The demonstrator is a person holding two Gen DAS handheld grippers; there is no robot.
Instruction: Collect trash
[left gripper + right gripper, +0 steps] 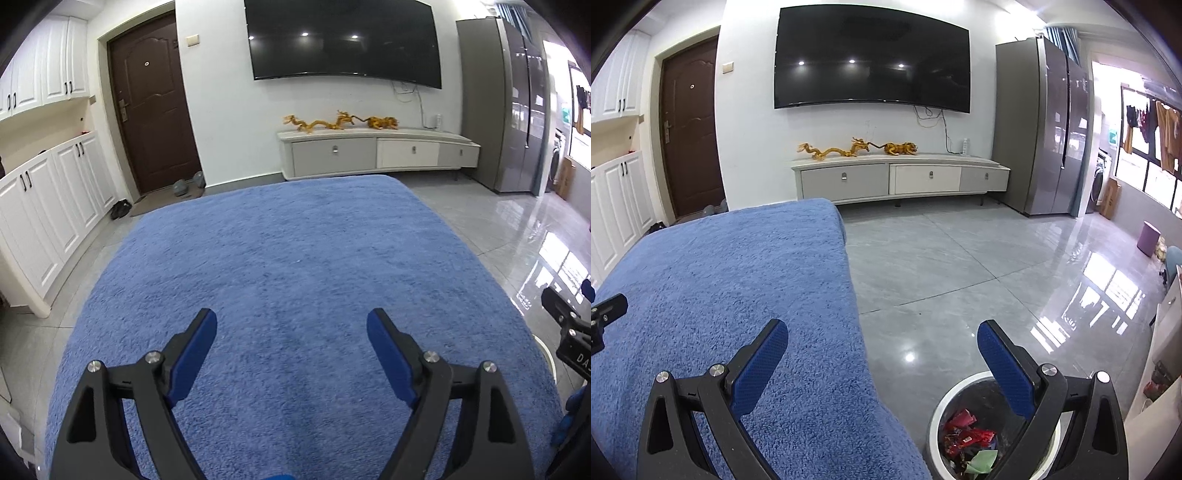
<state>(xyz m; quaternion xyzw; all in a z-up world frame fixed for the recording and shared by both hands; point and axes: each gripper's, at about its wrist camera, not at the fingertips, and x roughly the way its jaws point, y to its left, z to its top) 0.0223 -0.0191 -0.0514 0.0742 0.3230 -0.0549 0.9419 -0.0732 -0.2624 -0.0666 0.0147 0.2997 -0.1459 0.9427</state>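
My left gripper point(291, 325) is open and empty, held above a blue fuzzy cloth point(295, 266) that covers a table. My right gripper point(882, 339) is open and empty, above the cloth's right edge point(738, 266). Below its right finger stands a round bin point(936, 410) with a white rim on the floor. Inside it lie red wrappers point(964, 434) and a green wrapper point(982, 461). No trash shows on the cloth in either view. The right gripper's body shows at the right edge of the left wrist view point(569, 325).
A grey tiled floor point(942, 266) lies right of the table. A white TV cabinet point(901, 177) with gold dragon figures and a wall TV point(871, 62) stand ahead. A grey fridge point(1038, 129), a brown door point(151, 107) and white cupboards point(55, 199) line the room.
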